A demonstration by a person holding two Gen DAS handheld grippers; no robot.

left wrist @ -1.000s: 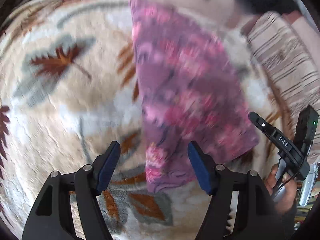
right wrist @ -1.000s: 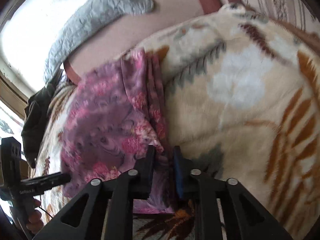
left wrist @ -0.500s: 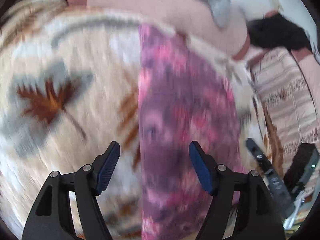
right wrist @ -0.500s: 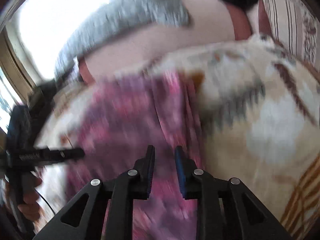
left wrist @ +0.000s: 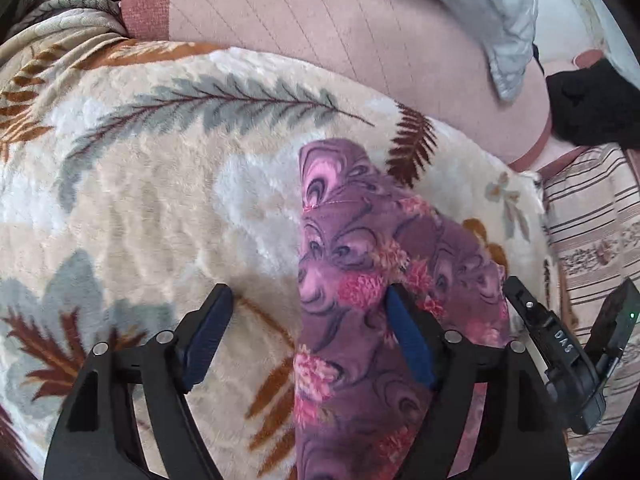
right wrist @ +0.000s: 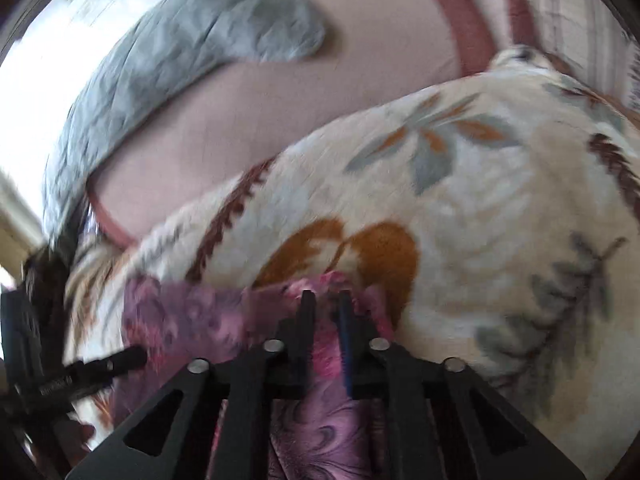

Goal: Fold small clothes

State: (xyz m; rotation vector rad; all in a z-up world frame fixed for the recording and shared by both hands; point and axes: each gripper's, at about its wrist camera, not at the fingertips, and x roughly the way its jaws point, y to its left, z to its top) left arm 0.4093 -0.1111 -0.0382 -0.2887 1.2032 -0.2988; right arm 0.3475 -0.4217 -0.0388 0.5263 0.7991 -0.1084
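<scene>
A small purple garment with pink flowers (left wrist: 360, 272) lies on a cream leaf-patterned blanket (left wrist: 160, 200). My left gripper (left wrist: 308, 320) is open, its left finger over the blanket and its right finger on the garment's middle. My right gripper (right wrist: 326, 304) is shut on the garment's fabric (right wrist: 324, 360), which is bunched and pinched between its narrow jaws; more of the garment (right wrist: 180, 316) spreads to the left. The right gripper's body (left wrist: 560, 352) shows at the right edge of the left wrist view.
A pink quilted pillow (left wrist: 320, 20) and a grey cloth (left wrist: 488, 4) lie beyond the blanket. A black item (left wrist: 592, 104) sits at the far right, beside striped upholstery (left wrist: 592, 216). The left gripper's body (right wrist: 48, 376) is at the left of the right wrist view.
The right gripper has carried its pinched edge of the garment away from me across the blanket, so the garment now looks shorter and doubled. The left gripper stayed open and moved forward.
</scene>
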